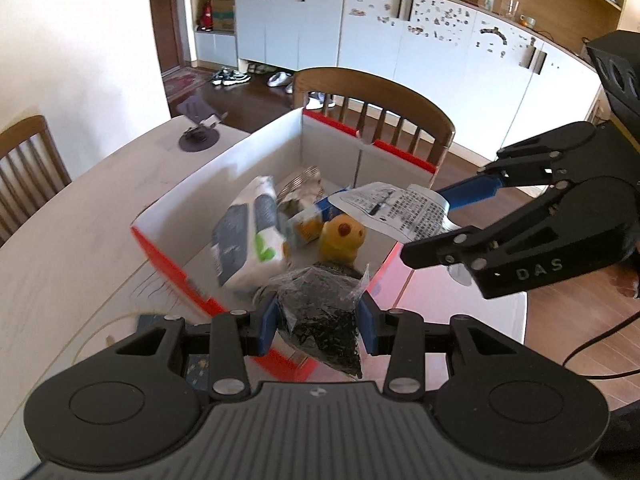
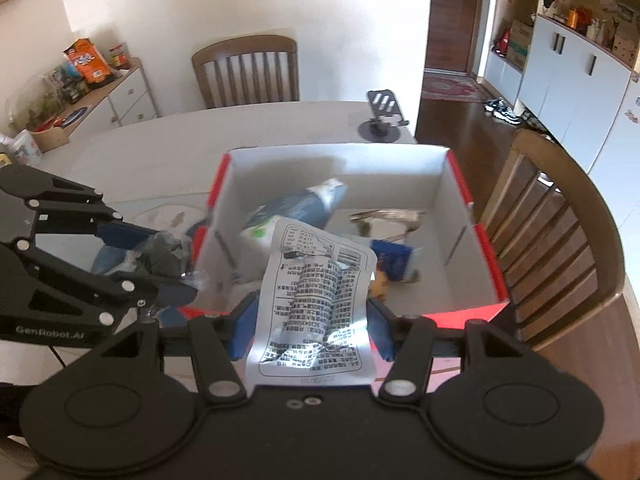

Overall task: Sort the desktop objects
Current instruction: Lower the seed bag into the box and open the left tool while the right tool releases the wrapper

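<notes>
Over on the left, the left gripper (image 1: 318, 326) has its blue pads pressed in on a clear bag of dark bits (image 1: 322, 320), jaws part-way closed around it, and it holds the bag at the near edge of the red-and-white box (image 1: 260, 152) on the pale table (image 1: 80, 220). Down in the box lie a white and grey soft pack (image 1: 250, 236), a blue and yellow carton (image 1: 310, 220), a yellow plush toy (image 1: 342, 240) and a crumpled brownish wrapper (image 1: 304, 184), all bunched toward the near side. To the right, the right gripper (image 2: 310, 328) pinches a flat silver pouch (image 2: 316, 308) with black print, jaws drawn in to the pouch's width, and the pouch stands up over the box's near rim. A phone stand (image 2: 382, 120) sits on the table beyond the box, with a wooden chair (image 2: 560, 232) at the right.
</notes>
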`<state>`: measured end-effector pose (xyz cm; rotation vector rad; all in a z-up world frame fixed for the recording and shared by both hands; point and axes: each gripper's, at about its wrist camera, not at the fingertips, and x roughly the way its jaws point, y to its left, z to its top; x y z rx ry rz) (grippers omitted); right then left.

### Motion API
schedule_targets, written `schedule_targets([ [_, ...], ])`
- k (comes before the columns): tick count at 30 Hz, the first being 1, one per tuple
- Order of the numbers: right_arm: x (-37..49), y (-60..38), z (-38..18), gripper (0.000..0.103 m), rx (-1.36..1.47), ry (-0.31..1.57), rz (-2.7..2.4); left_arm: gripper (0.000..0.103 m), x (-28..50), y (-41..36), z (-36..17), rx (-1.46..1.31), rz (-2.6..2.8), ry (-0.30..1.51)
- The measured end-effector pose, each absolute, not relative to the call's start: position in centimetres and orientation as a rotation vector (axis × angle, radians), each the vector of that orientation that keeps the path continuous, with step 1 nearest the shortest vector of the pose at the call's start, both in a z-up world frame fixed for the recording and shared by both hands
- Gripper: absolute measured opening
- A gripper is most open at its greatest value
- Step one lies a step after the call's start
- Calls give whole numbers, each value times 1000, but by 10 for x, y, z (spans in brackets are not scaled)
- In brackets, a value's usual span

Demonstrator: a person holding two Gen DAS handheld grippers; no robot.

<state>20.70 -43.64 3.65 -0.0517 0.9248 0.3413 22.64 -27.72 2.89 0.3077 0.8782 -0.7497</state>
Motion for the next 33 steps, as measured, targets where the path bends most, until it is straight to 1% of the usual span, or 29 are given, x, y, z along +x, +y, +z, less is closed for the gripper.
schedule_targets([
  [15, 260, -468, 23, 58, -93, 922, 291, 39, 260, -321, 20, 336, -779, 891],
  [33, 298, -475, -13, 58, -127, 972, 296, 39, 294, -363, -11, 413, -787, 913],
])
